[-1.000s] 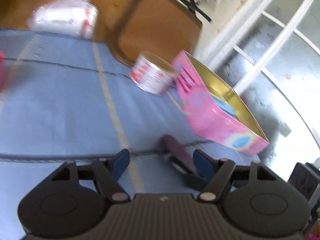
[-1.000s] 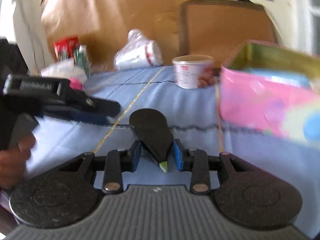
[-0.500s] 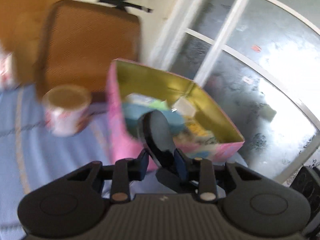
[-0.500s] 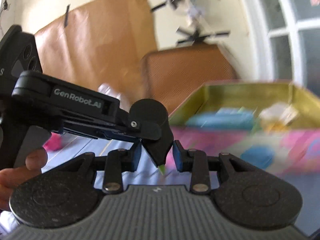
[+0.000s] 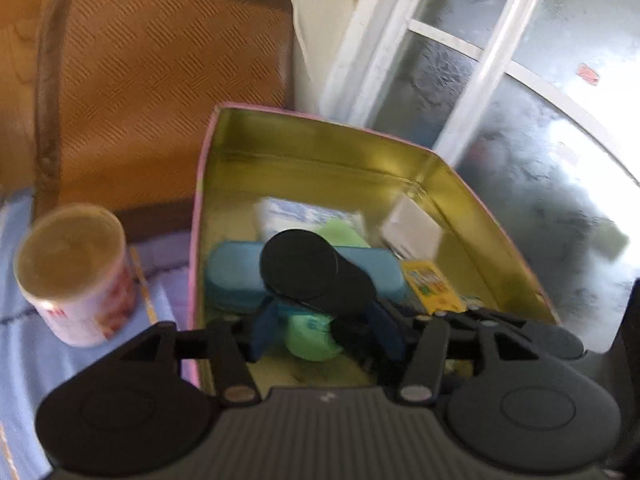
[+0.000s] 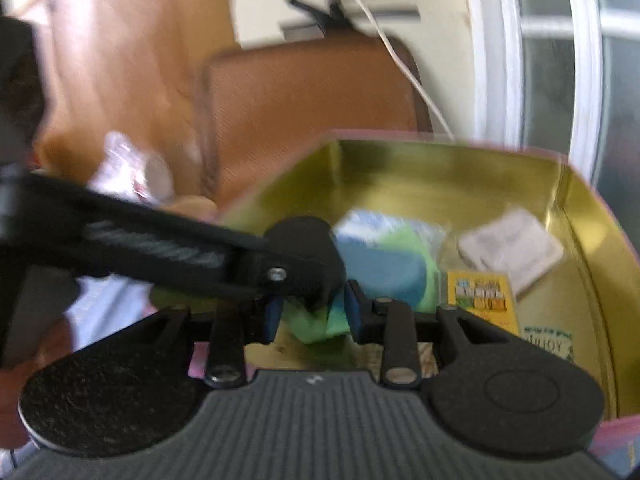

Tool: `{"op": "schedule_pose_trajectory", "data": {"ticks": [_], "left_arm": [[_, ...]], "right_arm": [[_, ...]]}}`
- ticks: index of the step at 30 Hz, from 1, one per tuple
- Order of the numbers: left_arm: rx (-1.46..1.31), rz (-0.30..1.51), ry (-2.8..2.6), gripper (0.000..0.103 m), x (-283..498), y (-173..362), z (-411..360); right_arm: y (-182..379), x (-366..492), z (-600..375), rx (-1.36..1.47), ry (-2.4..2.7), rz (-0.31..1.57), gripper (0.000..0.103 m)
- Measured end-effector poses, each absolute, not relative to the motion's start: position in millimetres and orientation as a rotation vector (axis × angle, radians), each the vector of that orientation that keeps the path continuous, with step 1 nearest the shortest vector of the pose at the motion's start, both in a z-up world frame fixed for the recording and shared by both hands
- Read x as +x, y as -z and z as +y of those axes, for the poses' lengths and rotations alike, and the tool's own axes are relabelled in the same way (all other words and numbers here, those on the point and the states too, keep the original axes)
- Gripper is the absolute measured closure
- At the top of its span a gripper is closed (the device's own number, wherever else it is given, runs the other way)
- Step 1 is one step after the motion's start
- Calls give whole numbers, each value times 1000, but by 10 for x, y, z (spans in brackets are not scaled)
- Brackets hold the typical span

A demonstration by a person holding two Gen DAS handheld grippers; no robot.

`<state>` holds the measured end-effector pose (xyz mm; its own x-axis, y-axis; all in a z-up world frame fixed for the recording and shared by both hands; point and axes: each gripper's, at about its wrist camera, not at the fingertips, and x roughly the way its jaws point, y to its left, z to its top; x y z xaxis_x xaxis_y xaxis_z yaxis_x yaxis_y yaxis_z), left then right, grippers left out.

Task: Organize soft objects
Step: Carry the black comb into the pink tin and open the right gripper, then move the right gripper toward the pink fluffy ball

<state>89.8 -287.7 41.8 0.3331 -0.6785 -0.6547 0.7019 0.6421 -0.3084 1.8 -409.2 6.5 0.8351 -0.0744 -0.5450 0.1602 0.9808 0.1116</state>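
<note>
My right gripper [image 6: 313, 314] grips the black pouch [image 6: 306, 248] over the pink tin [image 6: 440, 168]; my left gripper [image 5: 324, 330] jaws are opening around its far end, pads clear.

One open tin [image 5: 460, 184] holds one blue case [image 5: 236, 276], one white folded cloth [image 5: 412, 232], one yellow packet [image 5: 430, 286] and one white-blue packet [image 5: 304, 216]. One cup [image 5: 76, 276] stands beside it.

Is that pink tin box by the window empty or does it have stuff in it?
Not empty. The open tin box holds a blue case, green cloth, white folded cloth and yellow packet.
</note>
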Motion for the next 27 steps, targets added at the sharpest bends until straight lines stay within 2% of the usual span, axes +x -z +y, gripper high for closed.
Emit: {"op": "schedule_pose_trajectory", "data": {"ticks": [3,9,14,19,22,27], "left_arm": [[5,831,896,46,890,-452,-2824],[1,752,894,46,731,-560,-2504],[7,668,905,43,451,-573,-1950],[-19,654,806,43,318,-360,-1065],[-51,647,659,43,309,-199,-393],[-119,606,262,43,399,-17,651]], "right_arm": [[29,54,-4113,90,336,515,62],[39,-287,-4081,241,351,407,62],[-64,-609,-3771,270,335,303,62],[-242,-649,-3324,174,245,220,61],[-258,-543,-2939,116,102,245,59],[-122,0,-2172,101,-205,408,58]]}}
